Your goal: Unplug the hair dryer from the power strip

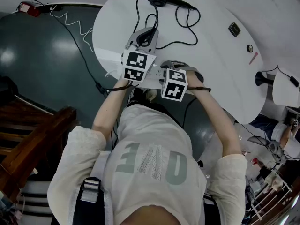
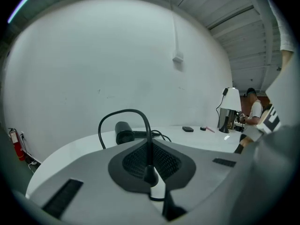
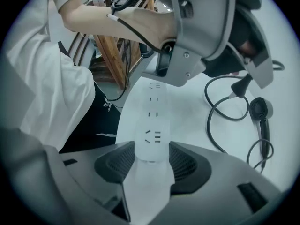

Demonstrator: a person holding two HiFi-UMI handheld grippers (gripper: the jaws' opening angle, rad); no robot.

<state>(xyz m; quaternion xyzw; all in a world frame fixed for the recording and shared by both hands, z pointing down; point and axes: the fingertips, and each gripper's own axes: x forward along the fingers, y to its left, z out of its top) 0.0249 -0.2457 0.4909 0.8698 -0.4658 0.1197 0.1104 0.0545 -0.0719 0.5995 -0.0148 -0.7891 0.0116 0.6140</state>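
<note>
On the white table point(image 1: 220, 55), near the middle of the head view, lies the white power strip point(image 3: 151, 111). The right gripper point(image 3: 151, 150) points down at it and squeezes one end of it, with one pad on each long side. Rows of small holes show on the top of the strip.

The left gripper point(image 2: 151, 159) is clenched on the black plug point(image 2: 150, 175) of the hair dryer point(image 2: 124, 132). The plug is out of the strip. In the right gripper view it sticks out under the left gripper at the upper right of the frame, off to the side of the strip and apart from it.

The black cord point(image 2: 133, 110) comes up from between the left jaws and bends over in a loop toward the hair dryer. The hair dryer lies on the table, well apart from both grippers. In the head view it is at the top middle of the frame. In the right gripper view it lies near the right edge, with the cord curled in loops between it and the strip.
</note>
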